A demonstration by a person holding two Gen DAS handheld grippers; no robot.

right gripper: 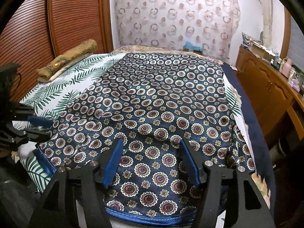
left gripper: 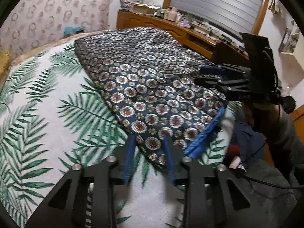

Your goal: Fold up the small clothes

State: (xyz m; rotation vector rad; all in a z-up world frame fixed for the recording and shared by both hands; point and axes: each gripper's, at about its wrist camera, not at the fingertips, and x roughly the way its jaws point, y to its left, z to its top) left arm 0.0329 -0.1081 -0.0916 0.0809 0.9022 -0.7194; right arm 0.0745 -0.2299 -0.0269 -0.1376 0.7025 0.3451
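Observation:
A dark blue garment (left gripper: 144, 87) printed with round medallions and edged by a bright blue hem band (left gripper: 205, 133) lies spread on a bedsheet with green palm leaves (left gripper: 47, 114). In the left wrist view my left gripper (left gripper: 149, 135) straddles the garment's near corner. Its blue fingers (left gripper: 131, 152) stand apart with the cloth lying between them, not pinched. My right gripper (right gripper: 150, 142) hovers over the garment (right gripper: 161, 98) near its hem (right gripper: 144, 219), jaws wide and empty. Each gripper also shows in the other view: right gripper (left gripper: 199, 75), left gripper (right gripper: 49, 129).
A rolled gold fabric (right gripper: 70, 58) lies at the bed's far left by a brown slatted wardrobe door (right gripper: 38, 28). A cluttered wooden cabinet (left gripper: 171, 26) runs along the right side of the bed. A person's dark sleeve (left gripper: 281, 125) shows behind the right gripper.

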